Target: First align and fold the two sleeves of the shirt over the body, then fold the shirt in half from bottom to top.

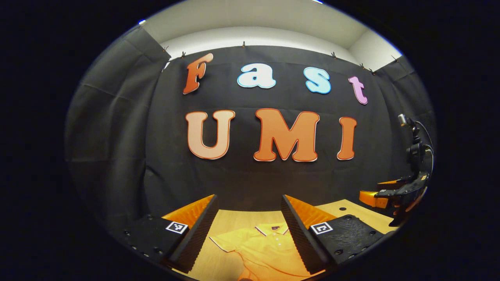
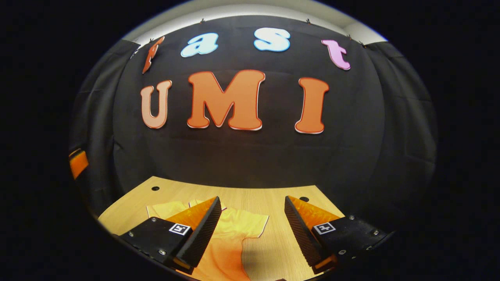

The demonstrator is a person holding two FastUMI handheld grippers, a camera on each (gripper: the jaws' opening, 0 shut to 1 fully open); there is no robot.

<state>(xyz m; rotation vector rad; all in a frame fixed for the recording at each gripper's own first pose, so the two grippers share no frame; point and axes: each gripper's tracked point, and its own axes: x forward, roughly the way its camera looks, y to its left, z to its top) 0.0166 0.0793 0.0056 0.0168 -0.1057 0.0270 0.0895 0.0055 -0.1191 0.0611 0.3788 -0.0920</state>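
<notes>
Wooden table (image 2: pixel 269 199) carries the yellow polo shirt (image 1: pixel 265 246), flat, sleeves unfolded. My left gripper (image 1: pixel 248 230) and right gripper (image 2: pixel 252 230) hover spread, empty. I should pinch each sleeve (image 2: pixel 250 224) edge evenly.

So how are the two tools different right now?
The left tool hangs above the yellow shirt's collar, while the right tool hangs above one sleeve and bare wooden table. Between the left tool's fingers you see mostly shirt; between the right tool's, mostly table. What they share: both are open, both hold nothing, and both face the black cloth wall.
</notes>
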